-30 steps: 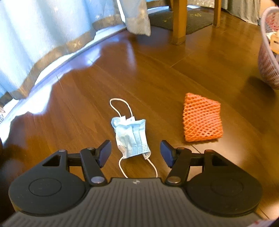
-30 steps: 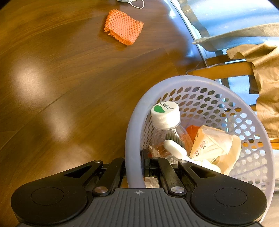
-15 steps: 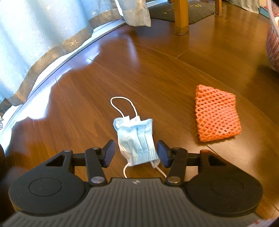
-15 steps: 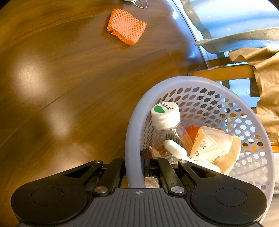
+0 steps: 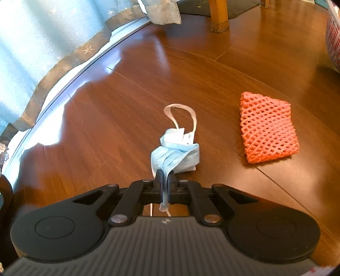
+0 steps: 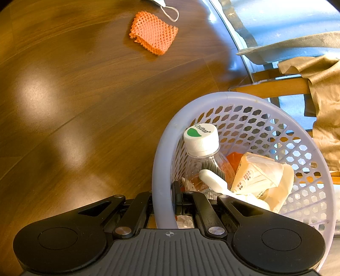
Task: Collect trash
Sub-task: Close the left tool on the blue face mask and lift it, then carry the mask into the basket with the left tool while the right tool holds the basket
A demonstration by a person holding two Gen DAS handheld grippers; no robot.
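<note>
A crumpled light-blue face mask (image 5: 176, 155) with white ear loops lies on the brown wooden floor, its near edge pinched in my left gripper (image 5: 165, 180), which is shut on it. An orange foam net (image 5: 267, 127) lies flat to the mask's right; it also shows far off in the right wrist view as the orange net (image 6: 154, 36). My right gripper (image 6: 167, 197) is shut on the rim of a lavender plastic basket (image 6: 161, 161). The basket holds a clear bottle with a white cap (image 6: 200, 139), a white brush (image 6: 214, 182) and a crumpled cream carton (image 6: 261, 176).
Pale blue curtains with a brown hem (image 5: 42, 55) run along the floor's left edge. A wooden furniture leg (image 5: 218, 17) stands at the back by a dark mat. Wooden rails with tan cloth (image 6: 318, 85) sit beyond the basket.
My left gripper has moved forward over the mask and gone from open to shut on its near edge, bunching it up. The right gripper keeps its hold on the basket rim.
</note>
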